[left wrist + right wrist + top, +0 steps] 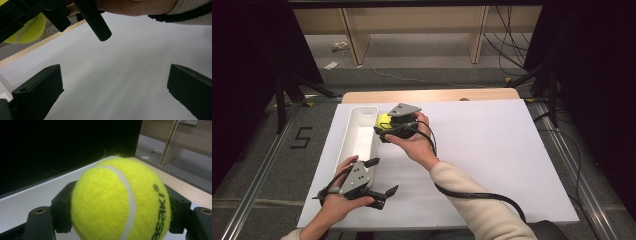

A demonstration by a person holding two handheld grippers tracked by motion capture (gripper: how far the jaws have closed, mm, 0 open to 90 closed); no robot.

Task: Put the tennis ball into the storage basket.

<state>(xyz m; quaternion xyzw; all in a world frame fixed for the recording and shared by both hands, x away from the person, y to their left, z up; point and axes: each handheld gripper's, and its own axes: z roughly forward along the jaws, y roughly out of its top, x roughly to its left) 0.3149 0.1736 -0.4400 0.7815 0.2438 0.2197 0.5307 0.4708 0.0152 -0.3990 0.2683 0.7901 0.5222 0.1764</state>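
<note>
A yellow tennis ball [383, 120] sits between the jaws of my right gripper [386, 128], which is shut on it just off the white tray's [352, 145] right rim near its far end. In the right gripper view the ball [117, 195] is pressed between both black jaws, with dark lettering on its right side. My left gripper [381, 176] lies low over the white board near the front left, open and holding nothing. In the left gripper view its jaws [115, 92] stand wide apart over bare board, and the ball [30, 31] shows at the upper left.
The long white tray lies lengthwise along the left side of the white board [492, 150]. A wooden table edge [437, 95] runs behind the board. The right gripper's black cable [472, 195] trails across the board's front. Dark curtains and metal rails flank the table.
</note>
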